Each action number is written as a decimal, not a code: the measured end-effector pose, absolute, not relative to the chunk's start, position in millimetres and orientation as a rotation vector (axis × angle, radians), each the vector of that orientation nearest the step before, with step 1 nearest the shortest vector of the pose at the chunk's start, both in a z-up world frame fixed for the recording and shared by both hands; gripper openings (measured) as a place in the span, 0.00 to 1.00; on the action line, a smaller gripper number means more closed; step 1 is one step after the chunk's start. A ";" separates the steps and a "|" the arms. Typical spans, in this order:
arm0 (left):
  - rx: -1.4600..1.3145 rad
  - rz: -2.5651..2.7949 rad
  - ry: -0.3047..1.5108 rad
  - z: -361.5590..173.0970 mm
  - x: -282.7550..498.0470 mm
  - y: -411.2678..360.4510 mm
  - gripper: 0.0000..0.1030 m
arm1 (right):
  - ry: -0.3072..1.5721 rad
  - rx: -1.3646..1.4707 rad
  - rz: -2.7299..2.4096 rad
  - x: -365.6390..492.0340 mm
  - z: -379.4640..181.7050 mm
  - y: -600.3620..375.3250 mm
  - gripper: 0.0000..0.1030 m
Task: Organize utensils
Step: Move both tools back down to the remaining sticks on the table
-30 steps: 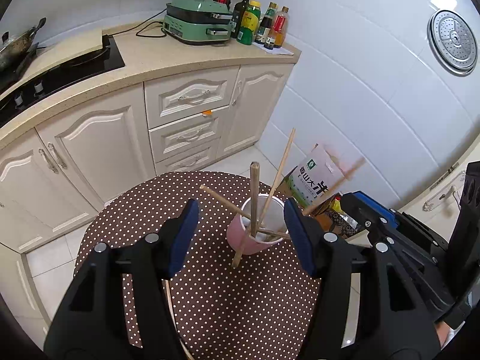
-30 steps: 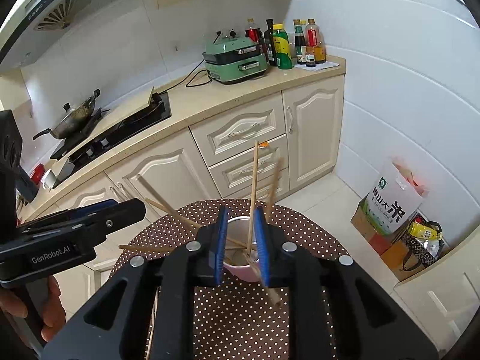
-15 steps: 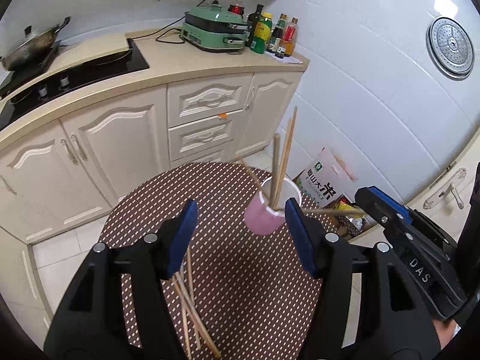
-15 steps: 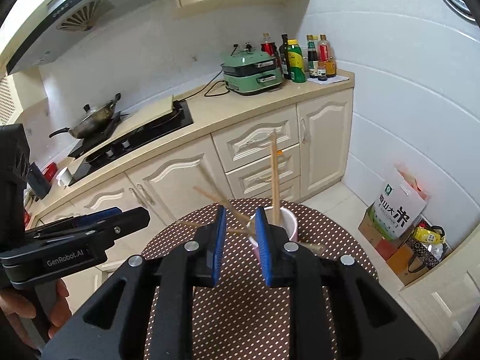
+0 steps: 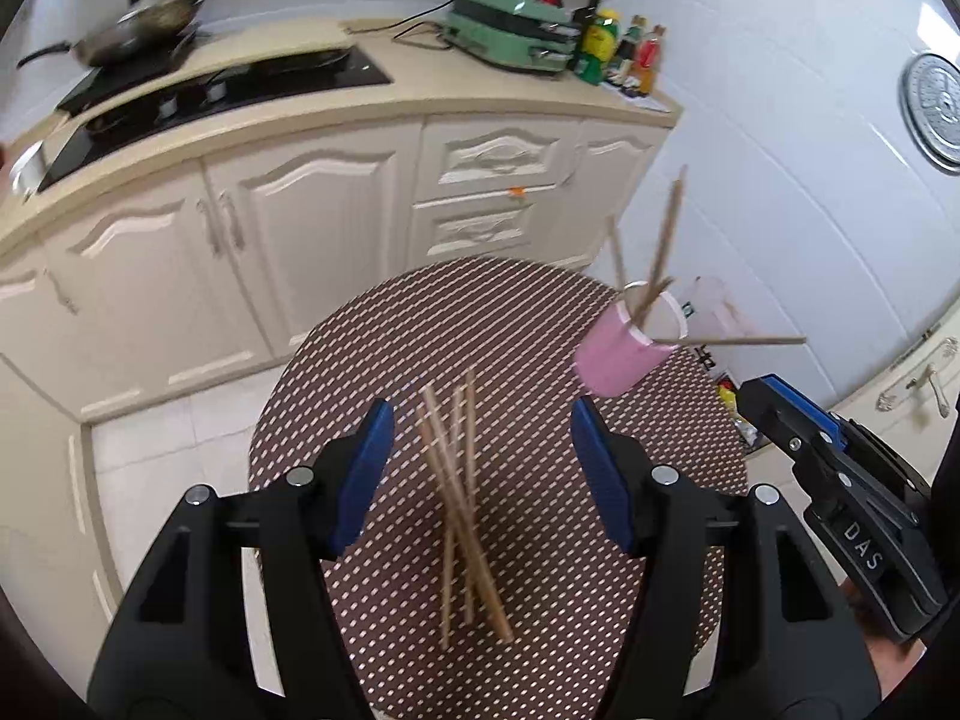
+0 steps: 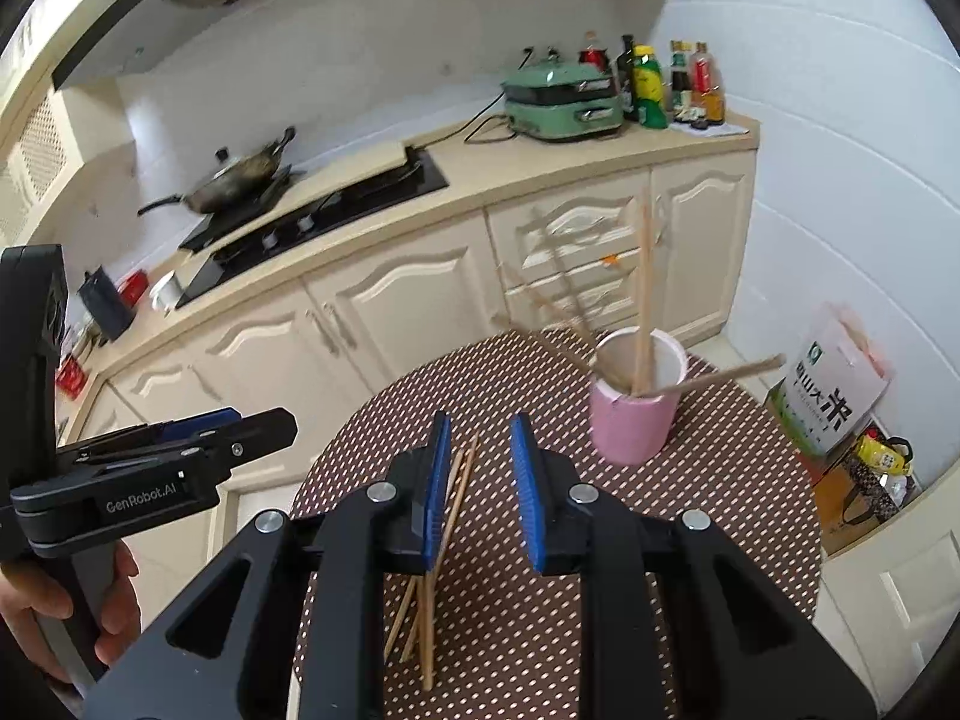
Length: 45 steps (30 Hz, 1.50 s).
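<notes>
Under my L tool (image 5: 480,468), loose chopsticks (image 5: 459,498) lie on the dotted surface (image 5: 540,630); jaws wide, nothing held. R tool (image 6: 477,483) stands narrowly open and empty, sticks partly behind its L pad. Pink cup (image 5: 621,354) at 1 o'clock holds others. Next, I reckon: drop, pinch one stick. Crossed sticks could snag; splayed cup sticks crowd the drop-in.

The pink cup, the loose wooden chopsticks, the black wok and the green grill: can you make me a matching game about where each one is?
Things:
1. pink cup
2. loose wooden chopsticks
3. black wok
4. green electric grill

Places:
A. on the black stove
B. lying flat on the dotted tablecloth
C. beside the bottles on the counter
D. standing on the table, with chopsticks in it

Pairs: 1-D, 2-B, 3-A, 4-C
</notes>
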<state>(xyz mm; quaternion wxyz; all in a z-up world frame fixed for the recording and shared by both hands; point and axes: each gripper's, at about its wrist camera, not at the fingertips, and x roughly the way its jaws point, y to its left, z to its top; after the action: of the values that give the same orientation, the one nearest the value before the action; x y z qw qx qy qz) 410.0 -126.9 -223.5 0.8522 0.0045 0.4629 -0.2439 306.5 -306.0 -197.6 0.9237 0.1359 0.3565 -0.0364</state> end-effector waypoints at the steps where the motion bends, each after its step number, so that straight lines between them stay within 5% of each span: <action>1: 0.007 -0.504 0.983 -227.2 410.7 -123.7 0.59 | 0.743 0.276 -0.067 307.7 -201.5 -301.6 0.19; 45: 0.122 -0.355 1.380 -419.1 492.2 -168.0 0.59 | 1.138 0.275 0.128 421.3 -343.6 -297.3 0.19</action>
<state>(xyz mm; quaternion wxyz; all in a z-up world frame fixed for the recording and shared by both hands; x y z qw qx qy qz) 492.2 -168.0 -419.1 0.7549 0.0560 0.6328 -0.1627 421.3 -297.3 -343.6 0.8316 0.1299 0.5366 0.0606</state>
